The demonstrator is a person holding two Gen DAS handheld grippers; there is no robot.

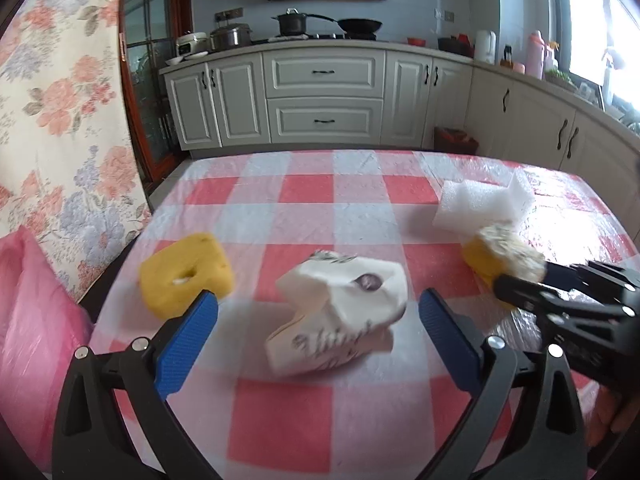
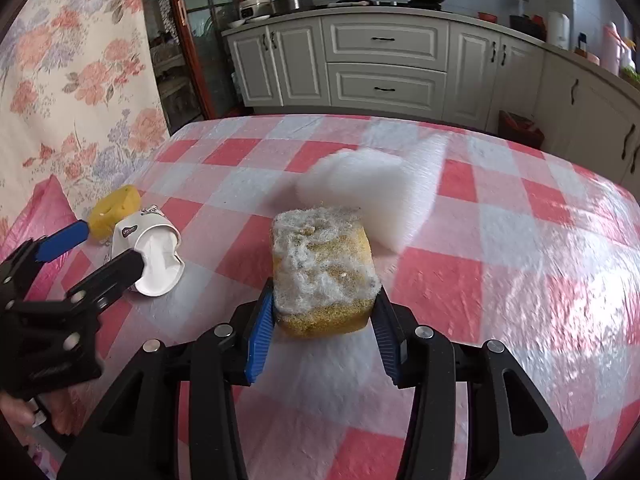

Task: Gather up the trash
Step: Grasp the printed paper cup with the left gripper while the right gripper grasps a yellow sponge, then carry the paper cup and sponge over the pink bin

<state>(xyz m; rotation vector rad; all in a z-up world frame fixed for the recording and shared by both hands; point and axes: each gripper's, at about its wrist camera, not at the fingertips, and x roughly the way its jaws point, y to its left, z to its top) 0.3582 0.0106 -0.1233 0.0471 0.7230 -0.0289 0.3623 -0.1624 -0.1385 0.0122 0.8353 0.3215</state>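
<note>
right gripper (image 2: pixel 324 300) fingers clamped on worn yellow sponge (image 2: pixel 324 272), frame centre, just over the desk (image 2: pixel 520 280). left gripper (image 1: pixel 318 312) fingers wide apart around crushed paper cup (image 1: pixel 340 312), lower centre; second yellow sponge (image 1: pixel 186 274) left of it.

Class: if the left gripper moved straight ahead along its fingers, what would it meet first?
The crushed paper cup. It lies between the open fingers of the left gripper, just ahead. Depth is uncertain through the fisheye lens.
</note>
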